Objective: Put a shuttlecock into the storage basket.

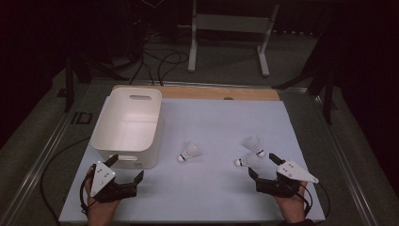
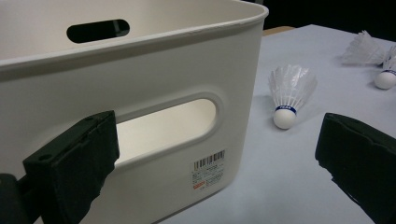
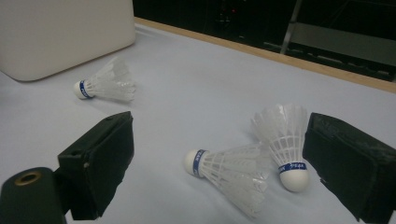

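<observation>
A white plastic bin [image 1: 127,125] with handle slots stands at the left of the pale mat [image 1: 211,117]. Three white shuttlecocks lie on the mat: one in the middle [image 1: 190,152] and two close together at the right [image 1: 254,144] [image 1: 246,162]. My left gripper [image 1: 126,168] is open just in front of the bin's near wall [image 2: 140,70], with the middle shuttlecock [image 2: 289,95] off to its right. My right gripper [image 1: 263,165] is open, and the two right shuttlecocks [image 3: 229,172] [image 3: 285,140] lie just ahead of its jaws, untouched.
A wooden strip [image 1: 211,92] runs along the mat's far edge. Behind the table a white frame [image 1: 226,28] stands on the floor among dark cables [image 1: 155,61]. Bare mat lies between the two grippers.
</observation>
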### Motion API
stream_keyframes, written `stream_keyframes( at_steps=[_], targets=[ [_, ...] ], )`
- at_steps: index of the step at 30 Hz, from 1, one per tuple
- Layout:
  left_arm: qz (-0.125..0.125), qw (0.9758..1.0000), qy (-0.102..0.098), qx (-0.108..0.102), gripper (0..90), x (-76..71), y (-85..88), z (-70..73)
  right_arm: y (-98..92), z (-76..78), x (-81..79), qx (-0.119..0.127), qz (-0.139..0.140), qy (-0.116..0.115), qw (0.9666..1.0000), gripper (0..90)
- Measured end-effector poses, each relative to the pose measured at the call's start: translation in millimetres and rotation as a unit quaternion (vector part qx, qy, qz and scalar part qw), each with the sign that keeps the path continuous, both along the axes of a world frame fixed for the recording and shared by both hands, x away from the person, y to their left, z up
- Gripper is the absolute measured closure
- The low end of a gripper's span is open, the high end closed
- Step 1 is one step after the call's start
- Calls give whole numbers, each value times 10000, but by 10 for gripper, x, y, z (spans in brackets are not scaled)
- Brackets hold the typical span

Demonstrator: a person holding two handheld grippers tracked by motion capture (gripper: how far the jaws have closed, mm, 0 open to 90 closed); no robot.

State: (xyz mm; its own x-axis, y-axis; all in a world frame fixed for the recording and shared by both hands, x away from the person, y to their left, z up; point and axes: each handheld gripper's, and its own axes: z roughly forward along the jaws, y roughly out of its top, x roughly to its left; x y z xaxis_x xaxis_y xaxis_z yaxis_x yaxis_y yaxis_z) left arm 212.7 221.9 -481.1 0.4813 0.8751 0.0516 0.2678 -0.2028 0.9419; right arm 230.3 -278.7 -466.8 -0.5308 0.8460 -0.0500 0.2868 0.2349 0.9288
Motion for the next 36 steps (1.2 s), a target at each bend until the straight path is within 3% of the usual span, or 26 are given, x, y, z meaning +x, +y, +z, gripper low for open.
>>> stream_keyframes(
  at_steps=[17, 36],
  targets=[
    [74, 9999, -13, 113, 4, -3, -27, -17, -7, 98, 78, 77, -155, 53, 9998, 89],
    [100, 9998, -27, 146, 6, -7, -35, -20, 115, 151, 235, -64, -14, 73, 10000, 90]
  ],
)
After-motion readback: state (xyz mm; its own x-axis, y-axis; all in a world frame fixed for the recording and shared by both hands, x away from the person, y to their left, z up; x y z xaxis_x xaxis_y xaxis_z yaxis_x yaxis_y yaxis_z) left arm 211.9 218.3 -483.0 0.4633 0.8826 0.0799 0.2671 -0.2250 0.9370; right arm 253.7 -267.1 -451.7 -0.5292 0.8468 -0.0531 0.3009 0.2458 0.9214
